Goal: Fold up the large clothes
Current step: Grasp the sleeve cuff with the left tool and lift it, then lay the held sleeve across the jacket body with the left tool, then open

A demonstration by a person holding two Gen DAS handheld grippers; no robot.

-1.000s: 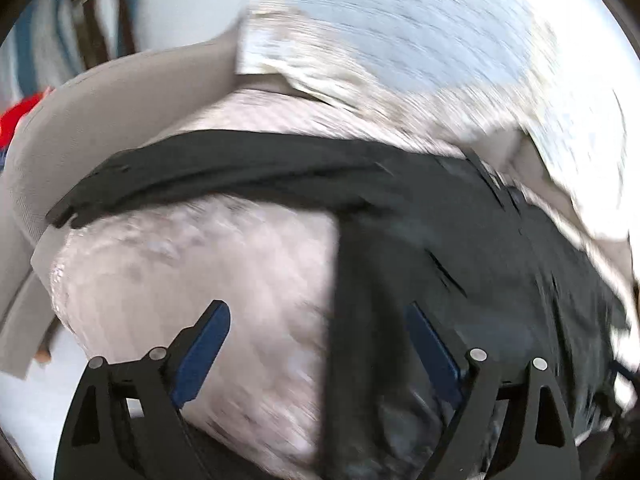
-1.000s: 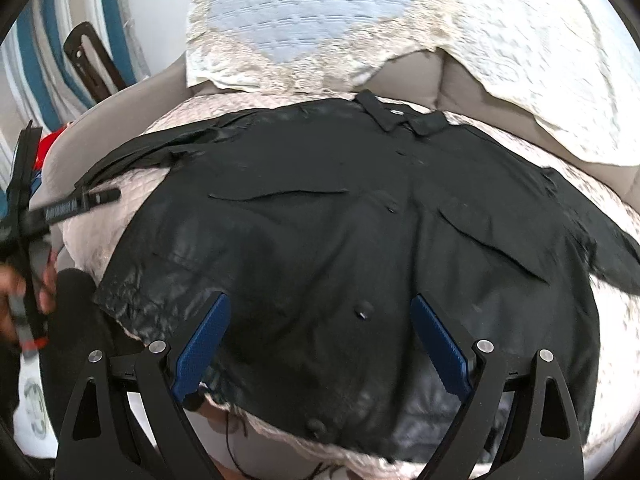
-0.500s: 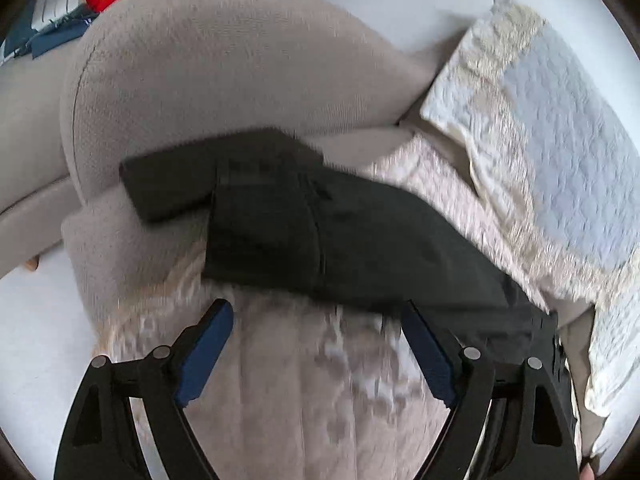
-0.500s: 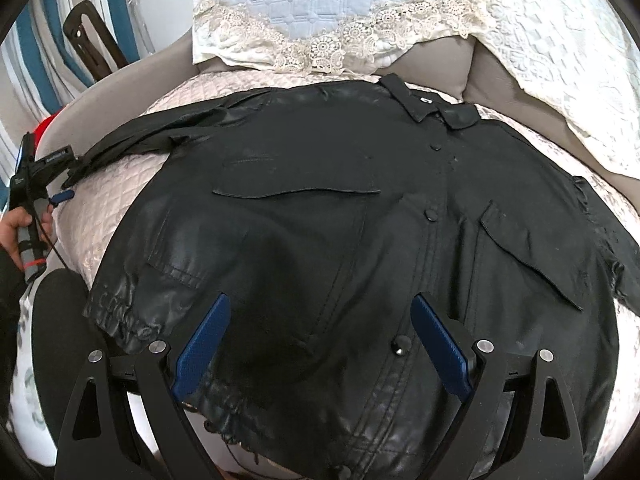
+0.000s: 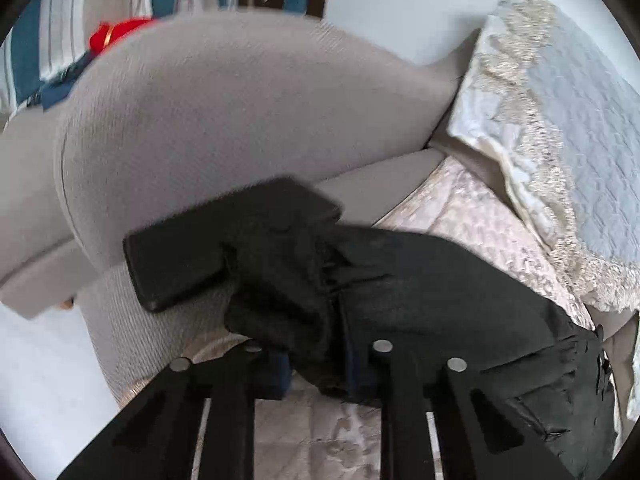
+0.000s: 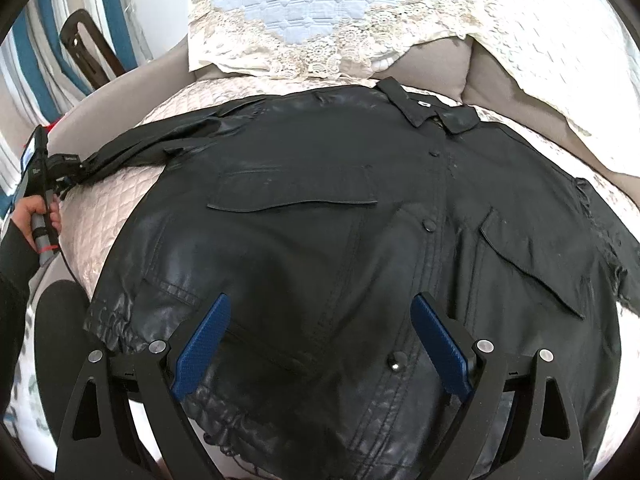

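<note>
The black jacket [image 6: 340,240] lies spread flat, front up, on the quilted sofa seat [image 6: 108,216], with no fold made yet. The left gripper [image 5: 316,364] has just closed its jaws on the sleeve [image 5: 288,280] near the cuff. The right gripper [image 6: 320,340] hovers over the hem, jaws spread, holding nothing. Only the right wrist view shows the whole garment; the left shows the pinch.

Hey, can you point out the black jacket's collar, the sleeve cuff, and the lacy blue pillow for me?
Jacket collar [image 6: 430,110], right wrist view, on the folded collar flap.
Sleeve cuff [image 5: 224,248], left wrist view, on the flat cuff end lying on the sofa arm.
Lacy blue pillow [image 6: 320,4], right wrist view, on its quilted blue centre.
</note>
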